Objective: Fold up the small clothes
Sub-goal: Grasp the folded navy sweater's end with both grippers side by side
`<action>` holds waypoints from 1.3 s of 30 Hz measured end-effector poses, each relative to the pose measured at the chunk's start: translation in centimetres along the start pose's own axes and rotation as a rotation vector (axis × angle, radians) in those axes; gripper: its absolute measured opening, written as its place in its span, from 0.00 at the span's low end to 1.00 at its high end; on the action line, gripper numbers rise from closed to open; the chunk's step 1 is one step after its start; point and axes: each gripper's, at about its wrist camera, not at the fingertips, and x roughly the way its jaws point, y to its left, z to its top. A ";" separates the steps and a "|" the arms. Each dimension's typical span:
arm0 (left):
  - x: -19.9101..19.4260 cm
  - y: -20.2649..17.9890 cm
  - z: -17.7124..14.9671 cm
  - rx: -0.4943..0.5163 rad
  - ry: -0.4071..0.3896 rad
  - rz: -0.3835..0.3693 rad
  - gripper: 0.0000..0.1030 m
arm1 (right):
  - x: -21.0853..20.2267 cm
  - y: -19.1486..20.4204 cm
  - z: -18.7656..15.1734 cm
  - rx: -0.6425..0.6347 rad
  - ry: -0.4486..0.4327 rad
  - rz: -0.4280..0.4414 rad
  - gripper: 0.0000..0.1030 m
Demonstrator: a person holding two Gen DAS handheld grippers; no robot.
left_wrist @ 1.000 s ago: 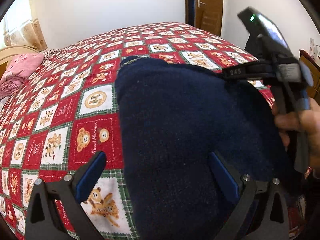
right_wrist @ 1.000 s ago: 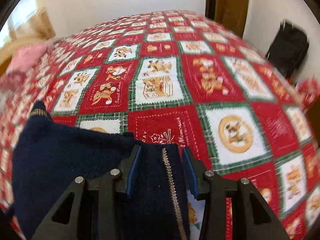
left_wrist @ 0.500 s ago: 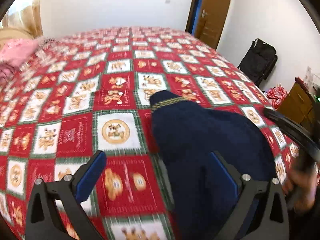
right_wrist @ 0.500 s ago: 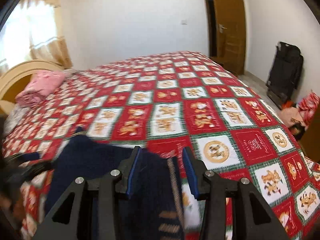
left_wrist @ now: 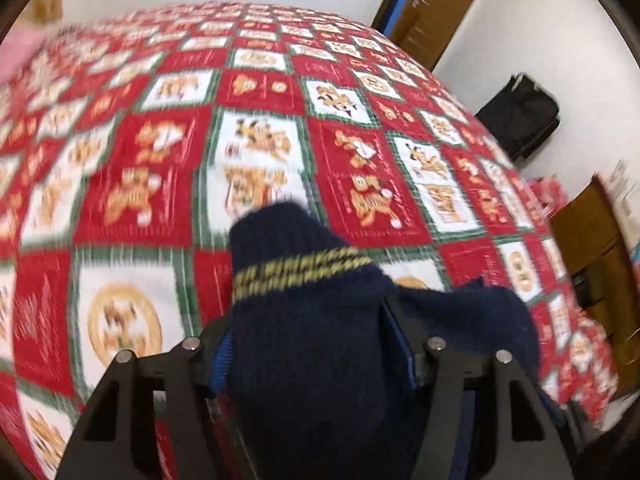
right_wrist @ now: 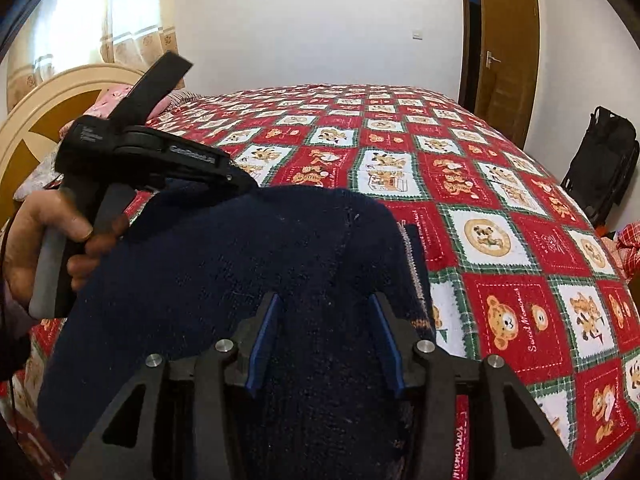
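Navy sweater (right_wrist: 240,280) on the bed (right_wrist: 500,208), at 6 o'clock in both wrist views. Left gripper (left_wrist: 308,344): fingers closing, cuffed sleeve bunched between them, pads pressing it. Right gripper (right_wrist: 324,336): fingers opening, knit between them, pads apart from it. Hand (right_wrist: 36,240) at 9 o'clock.

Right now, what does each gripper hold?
Left gripper: jaws closing around the sweater sleeve.
Right gripper: jaws opening, sweater between them.
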 end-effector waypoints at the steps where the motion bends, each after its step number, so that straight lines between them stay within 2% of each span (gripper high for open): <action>1: 0.1 -0.3 0.2 0.023 0.002 0.020 0.66 | 0.0 -0.1 0.0 0.004 -0.003 0.003 0.47; 2: 0.0 -0.7 0.4 0.051 -0.004 0.045 0.67 | 0.0 -0.1 -0.1 0.007 -0.006 0.003 0.47; 4: -0.6 -1.0 0.4 0.104 -0.024 0.109 0.77 | -0.2 0.0 -0.2 0.010 -0.012 -0.004 0.48; 8: -4.0 -2.0 -0.2 0.178 -0.105 0.222 0.82 | -0.3 0.4 -0.2 0.003 -0.010 -0.026 0.49; 9: -5.2 -2.3 -0.5 0.191 -0.131 0.258 0.86 | -0.3 0.4 -0.1 0.008 -0.001 -0.027 0.50; 10: -5.9 -2.6 -0.7 0.203 -0.148 0.283 0.94 | -0.3 0.4 0.0 0.015 0.010 -0.027 0.51; 12: -8.0 -2.9 -1.7 0.226 -0.196 0.317 0.98 | -0.8 0.2 0.4 0.047 0.046 -0.024 0.54; 15: -10.0 -3.1 -3.0 0.236 -0.231 0.327 0.99 | -3.2 -0.3 0.4 0.143 0.031 0.017 0.62; 21: -11.8 -3.0 -5.8 0.189 -0.216 0.313 0.99 | -8.4 -1.5 -1.7 0.286 -0.035 0.067 0.64; 25: -11.8 -3.6 -8.0 0.187 -0.207 0.292 0.99 | -11.8 -2.7 -3.2 0.431 -0.136 0.191 0.64; 27: -11.7 -3.9 -9.0 0.178 -0.200 0.281 0.99 | -12.8 -3.6 -4.0 0.601 -0.201 0.344 0.64; 30: -11.7 -4.2 -10.5 0.137 -0.188 0.236 0.99 | -12.8 -3.5 -4.8 0.727 -0.228 0.494 0.64; 32: -11.6 -4.6 -11.4 0.110 -0.162 0.193 0.99 | -12.5 -2.8 -5.1 0.753 -0.222 0.553 0.64; 34: -11.5 -4.9 -12.5 0.102 -0.145 0.164 0.99 | -12.8 -2.0 -5.0 0.684 -0.197 0.473 0.64; 38: -12.1 -5.0 -14.7 0.117 -0.153 0.176 0.99 | -14.3 -1.2 -5.1 0.487 -0.161 0.195 0.64; 39: -12.1 -4.7 -15.3 0.112 -0.154 0.185 0.99 | -14.5 -1.4 -5.2 0.445 -0.132 0.099 0.64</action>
